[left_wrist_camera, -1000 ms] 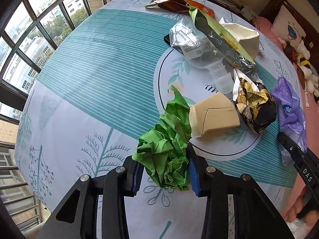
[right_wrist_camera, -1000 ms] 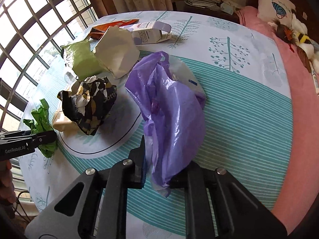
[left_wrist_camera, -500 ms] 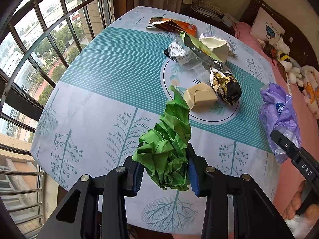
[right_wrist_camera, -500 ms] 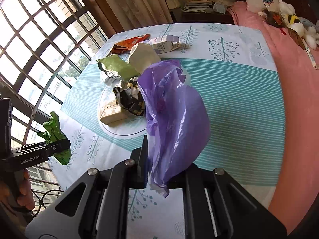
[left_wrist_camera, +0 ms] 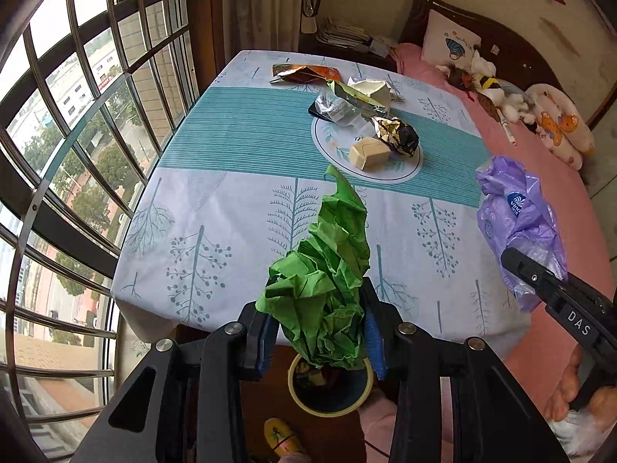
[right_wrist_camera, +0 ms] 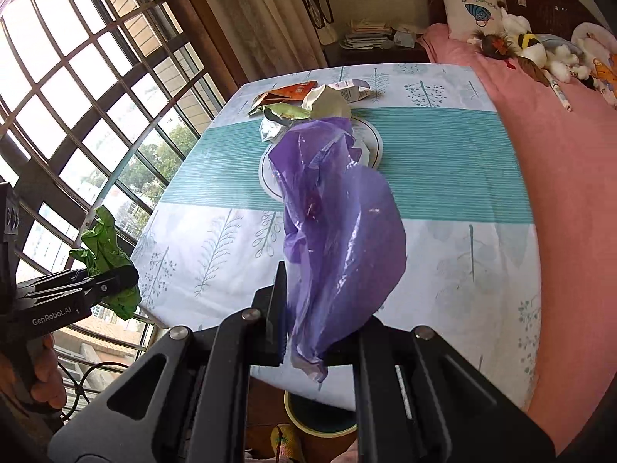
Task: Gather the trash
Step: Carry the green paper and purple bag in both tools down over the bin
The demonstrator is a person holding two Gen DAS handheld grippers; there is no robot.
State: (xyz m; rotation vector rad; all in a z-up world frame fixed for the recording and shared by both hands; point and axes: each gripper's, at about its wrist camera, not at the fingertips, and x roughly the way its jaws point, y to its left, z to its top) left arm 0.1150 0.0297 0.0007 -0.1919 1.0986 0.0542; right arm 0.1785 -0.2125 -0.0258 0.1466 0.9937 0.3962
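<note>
Crumpled green paper sits clamped between the blue-padded fingers of the left gripper, its pointed tip rising toward twelve o'clock in the left wrist view. Directly below the wad, at six o'clock, a round bin with a pale yellow rim stands on the floor just off the near edge of the table, some rubbish already inside it. The paper hangs above the bin's mouth, not touching it.

Over at three o'clock in the same view, the right gripper holds a purple plastic bag. In its own view the jaws are pressed together on the bag's lower end — the thin film pinched flat between them — while the rest of the bag billows up toward twelve o'clock and hides part of the table behind it. The bin's rim peeks out at six o'clock there, under the table edge.

More trash lies on the tablecloth around a printed white circle toward one o'clock in the left wrist view: a tan folded carton, a black-and-gold wrapper touching it, a clear crinkled packet, a cream paper ball and an orange snack pouch — the farthest from both grippers. A pink bedspread borders the table at three o'clock.
</note>
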